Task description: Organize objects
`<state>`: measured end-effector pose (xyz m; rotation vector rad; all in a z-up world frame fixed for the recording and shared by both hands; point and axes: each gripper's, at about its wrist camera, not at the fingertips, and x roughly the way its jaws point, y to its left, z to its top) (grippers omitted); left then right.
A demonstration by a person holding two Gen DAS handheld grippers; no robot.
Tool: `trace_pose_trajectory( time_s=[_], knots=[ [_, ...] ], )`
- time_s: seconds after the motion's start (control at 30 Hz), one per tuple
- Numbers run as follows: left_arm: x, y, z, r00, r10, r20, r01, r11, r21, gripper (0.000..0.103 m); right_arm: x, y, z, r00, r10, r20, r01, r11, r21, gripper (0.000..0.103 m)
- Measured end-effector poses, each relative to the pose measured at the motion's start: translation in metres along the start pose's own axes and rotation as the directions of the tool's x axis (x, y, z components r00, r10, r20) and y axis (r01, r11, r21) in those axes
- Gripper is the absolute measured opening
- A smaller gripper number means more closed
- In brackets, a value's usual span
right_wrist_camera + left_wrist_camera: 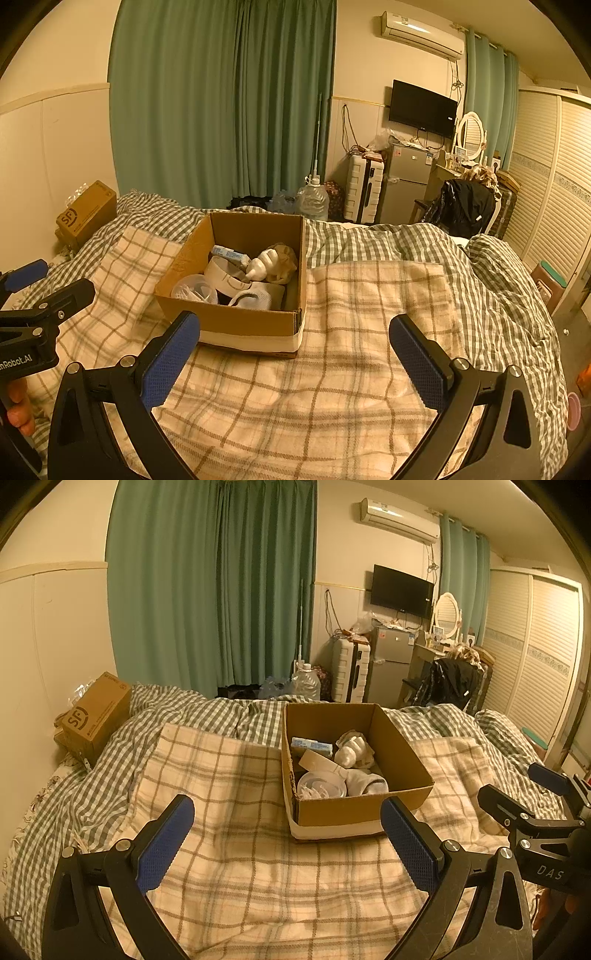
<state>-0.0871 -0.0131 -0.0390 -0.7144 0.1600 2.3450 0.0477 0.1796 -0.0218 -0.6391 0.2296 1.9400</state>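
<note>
An open cardboard box (402, 753) (192, 254) sits on a cream plaid blanket (236, 849) (351, 369) on the bed. Inside lie a blue-and-white packet (312, 746) (229, 254), a white bottle (349, 753) (260, 268), a clear plastic lid (321, 784) (195, 290), a white sock (367, 783) (253, 298) and a roll of tape (225, 278). My left gripper (288, 834) is open and empty, just short of the box's near wall. My right gripper (295, 350) is open and empty, in front of the box's right corner.
A green checked duvet (229, 716) (406, 243) covers the bed. A closed SF cardboard box (98, 716) (86, 216) stands at the far left by the wall. Beyond the bed stand a water jug (314, 203), a suitcase (364, 192), a fridge (404, 181) and a wardrobe (554, 184).
</note>
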Motion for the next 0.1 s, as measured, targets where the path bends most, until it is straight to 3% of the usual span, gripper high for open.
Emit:
trace_pose_trajectory(
  time_s=[0.1],
  knots=[
    [-0.0003, -0.0003, -0.0003, 1.0, -0.001, 0.005, 0.001, 1.0, 0.007, 0.103, 0.0, -0.0002, 0.0, 1.0, 0.001, 0.0, -0.001, 1.0, 0.002, 0.103]
  ],
)
